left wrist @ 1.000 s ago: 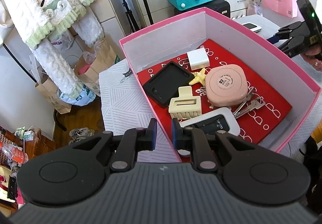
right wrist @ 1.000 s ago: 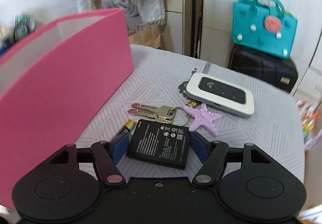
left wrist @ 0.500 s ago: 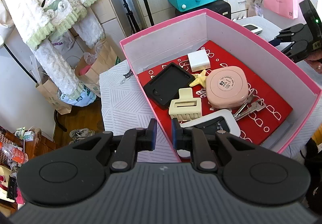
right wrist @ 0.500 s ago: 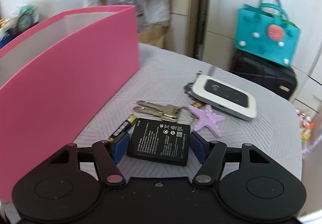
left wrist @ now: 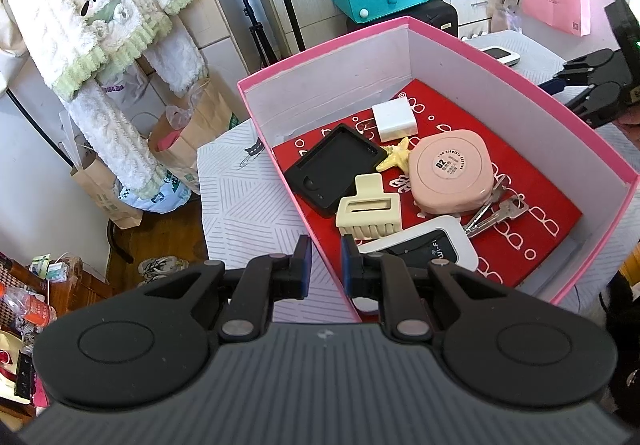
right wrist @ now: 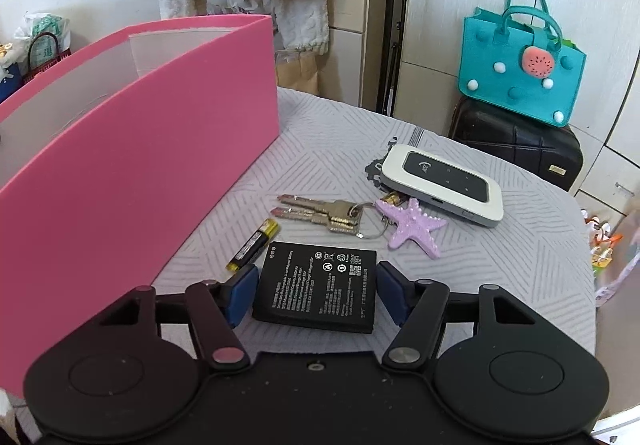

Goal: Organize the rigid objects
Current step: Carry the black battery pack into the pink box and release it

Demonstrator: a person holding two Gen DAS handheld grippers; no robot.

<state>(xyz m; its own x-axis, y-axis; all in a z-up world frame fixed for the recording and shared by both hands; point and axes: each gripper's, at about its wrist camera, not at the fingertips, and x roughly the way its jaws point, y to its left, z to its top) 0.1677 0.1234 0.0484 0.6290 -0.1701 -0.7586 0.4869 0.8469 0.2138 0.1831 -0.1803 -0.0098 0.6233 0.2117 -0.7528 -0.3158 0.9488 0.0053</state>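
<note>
My right gripper is open, one finger on each side of a flat black battery pack lying on the grey cloth; I cannot tell if the pads touch it. Beyond it lie an AA battery, keys on a ring, a purple starfish and a white pocket router. My left gripper is nearly shut and empty, at the near wall of the pink box. The box holds a black case, cream hair clip, pink round case, white charger, yellow starfish, keys and a router.
The pink box's outer wall stands close on my right gripper's left. A teal bag sits on a black case behind the table. Fluffy garments hang at the left. The right gripper shows past the box's far side.
The right gripper has shifted slightly around the battery pack, which stays between its fingers. The left gripper has held still at the box wall.
</note>
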